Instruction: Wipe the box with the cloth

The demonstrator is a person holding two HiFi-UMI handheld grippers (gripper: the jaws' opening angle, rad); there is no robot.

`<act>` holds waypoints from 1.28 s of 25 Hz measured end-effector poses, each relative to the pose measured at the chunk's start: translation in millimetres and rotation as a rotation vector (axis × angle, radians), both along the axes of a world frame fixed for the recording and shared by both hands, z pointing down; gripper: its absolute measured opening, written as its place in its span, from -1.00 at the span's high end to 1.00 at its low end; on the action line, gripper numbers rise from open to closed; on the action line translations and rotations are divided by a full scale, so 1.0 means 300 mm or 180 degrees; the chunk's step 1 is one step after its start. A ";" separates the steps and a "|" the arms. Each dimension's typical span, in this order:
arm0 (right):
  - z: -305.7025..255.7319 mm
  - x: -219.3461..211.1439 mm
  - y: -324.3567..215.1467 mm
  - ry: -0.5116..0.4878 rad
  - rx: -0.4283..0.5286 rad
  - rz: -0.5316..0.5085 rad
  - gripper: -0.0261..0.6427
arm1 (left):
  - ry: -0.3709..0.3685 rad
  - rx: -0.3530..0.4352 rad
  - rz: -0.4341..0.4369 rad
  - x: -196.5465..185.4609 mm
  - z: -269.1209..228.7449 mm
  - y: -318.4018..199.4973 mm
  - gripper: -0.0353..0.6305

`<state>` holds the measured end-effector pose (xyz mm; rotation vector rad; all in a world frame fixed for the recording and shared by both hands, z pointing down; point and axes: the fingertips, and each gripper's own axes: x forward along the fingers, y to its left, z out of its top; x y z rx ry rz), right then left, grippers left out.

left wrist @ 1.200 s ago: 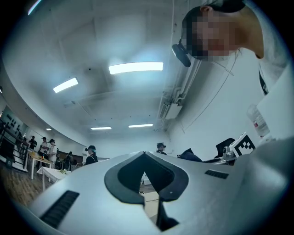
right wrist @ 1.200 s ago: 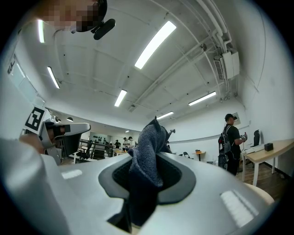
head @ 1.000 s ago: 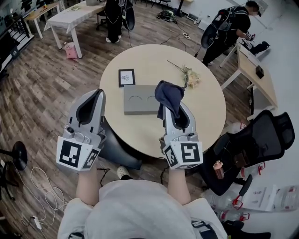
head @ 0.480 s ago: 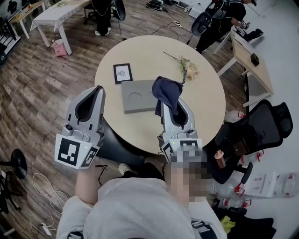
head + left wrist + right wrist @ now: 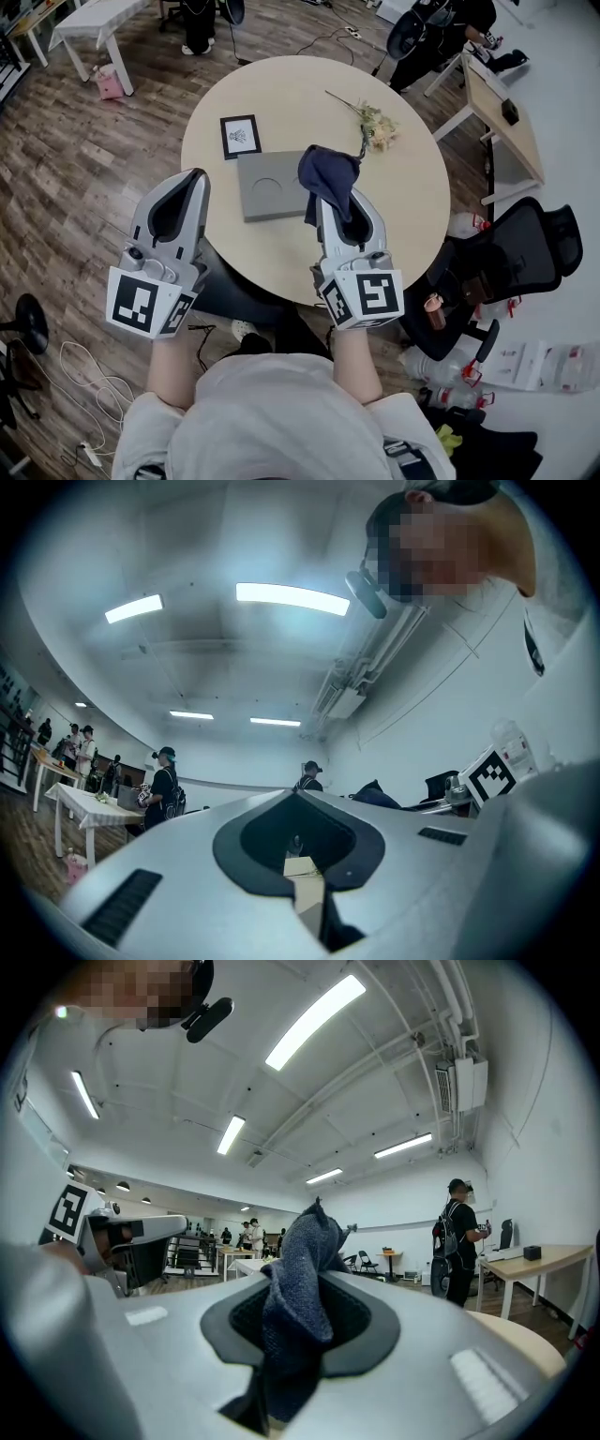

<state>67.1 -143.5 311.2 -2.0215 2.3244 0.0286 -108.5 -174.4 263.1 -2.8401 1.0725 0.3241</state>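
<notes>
Right gripper (image 5: 334, 194) level, clamping cloth (image 5: 327, 174); left gripper (image 5: 191, 178) closed.

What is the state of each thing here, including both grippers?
cloth: bunched, clamped, sticking up past the jaws.
right gripper: shut on the cloth, over the right end of the box in the head view.
left gripper: shut, empty.
box: lying flat on the table, not held.
frame: lying flat, face up.
flower: lying on its side.

Box (image 5: 267, 185) is sitting on the table (image 5: 281, 84). Frame (image 5: 240, 136) is lying just behind the box's left end, sprig (image 5: 375, 127) behind-right. Your right gripper (image 5: 334, 199) is holding the cloth (image 5: 328, 176) over the box's right end.
</notes>
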 end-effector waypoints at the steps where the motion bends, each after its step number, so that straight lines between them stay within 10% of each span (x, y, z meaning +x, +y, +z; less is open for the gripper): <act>1: 0.001 0.004 -0.015 -0.0013 -0.0007 -0.0013 0.64 | -0.0001 0.0002 -0.0020 0.001 0.000 -0.008 0.89; 15: 0.004 0.007 -0.350 -0.0185 -0.0174 -0.0464 0.64 | 0.0041 0.0050 -0.0528 -0.042 -0.028 -0.170 0.89; 32: 0.496 -0.136 -0.663 -0.0569 -0.1443 -0.0918 0.64 | -0.0102 -0.0392 -0.1010 -0.101 0.135 -0.277 0.89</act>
